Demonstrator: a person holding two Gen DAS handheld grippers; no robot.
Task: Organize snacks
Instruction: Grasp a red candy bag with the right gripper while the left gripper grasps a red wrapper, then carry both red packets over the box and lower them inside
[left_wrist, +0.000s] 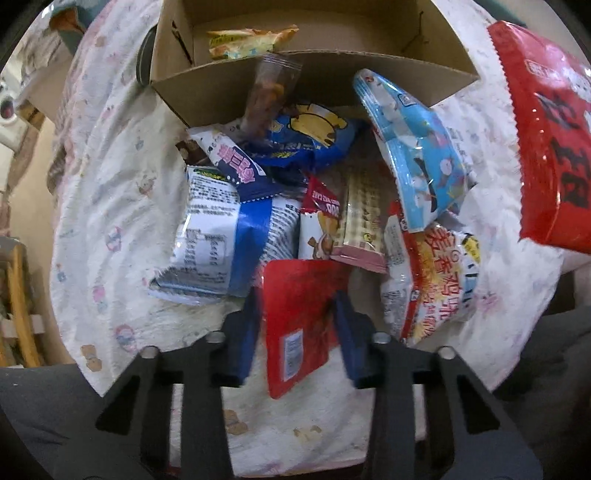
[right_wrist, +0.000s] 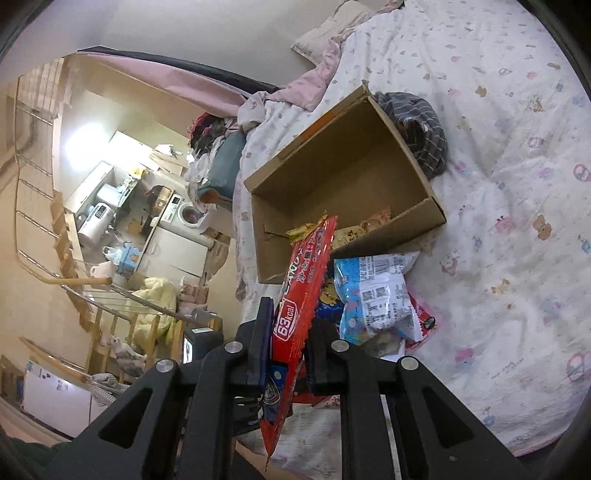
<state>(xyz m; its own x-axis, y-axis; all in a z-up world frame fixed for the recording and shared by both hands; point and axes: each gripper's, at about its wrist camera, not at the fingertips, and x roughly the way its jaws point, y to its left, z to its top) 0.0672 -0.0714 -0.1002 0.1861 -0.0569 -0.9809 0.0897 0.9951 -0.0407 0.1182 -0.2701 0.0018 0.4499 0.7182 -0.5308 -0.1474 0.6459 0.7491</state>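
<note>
A bed sheet (left_wrist: 110, 192) carries the cardboard box (left_wrist: 207, 92), snack packets (left_wrist: 210, 236) and striped cloth (right_wrist: 421, 129).

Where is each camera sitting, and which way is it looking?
Left wrist: on the left gripper, looking steeply down at a snack pile on the bed sheet; its fingers flank a red packet.
Right wrist: on the right gripper, looking slantwise across the bed; it's shut on a red candy packet.
Both show the cardboard box.
</note>
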